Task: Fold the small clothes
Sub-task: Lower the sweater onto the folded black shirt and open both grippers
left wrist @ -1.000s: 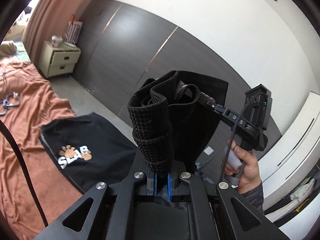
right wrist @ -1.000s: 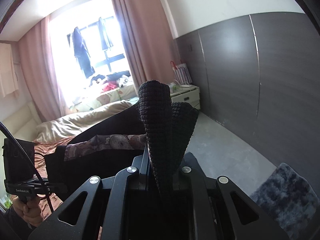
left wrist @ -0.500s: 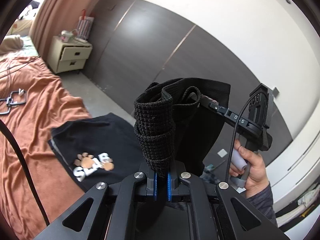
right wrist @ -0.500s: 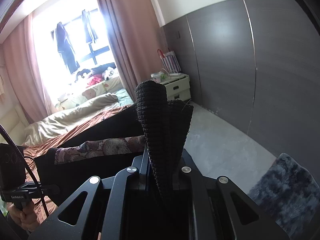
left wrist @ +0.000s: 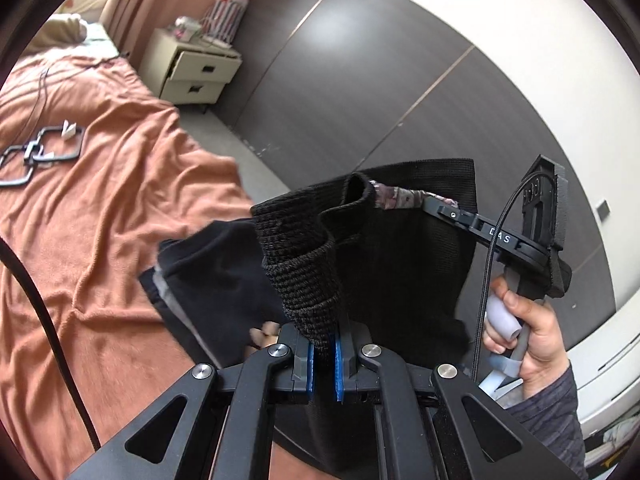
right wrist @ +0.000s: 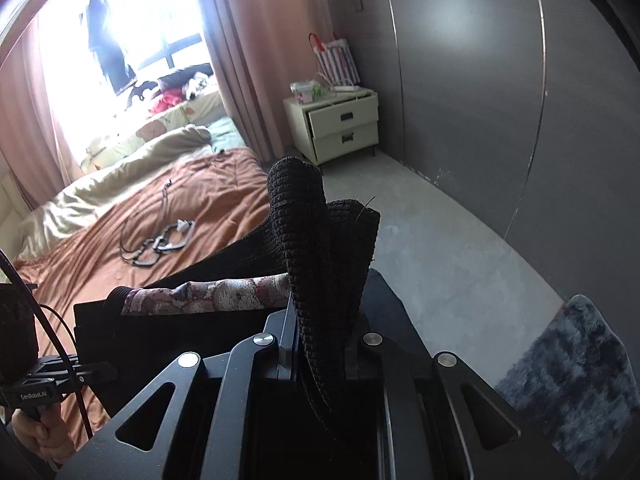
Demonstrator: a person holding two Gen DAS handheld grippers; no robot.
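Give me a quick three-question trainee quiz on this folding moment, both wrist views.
1. True or false: both tongs are shut on the same black knit garment.
2. What lies on the orange blanket under the held garment? A) a white towel B) a dark shirt C) a pillow
3. Fill in: the cream nightstand has its top drawer slightly ____.

Key: 1 true: left tongs and right tongs each pinch a bunched corner. 2 B. 3 open.

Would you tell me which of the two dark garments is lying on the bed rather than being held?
The black T-shirt with a grey side stripe lies on the orange blanket. The black knit garment with a floral waistband hangs between both grippers.
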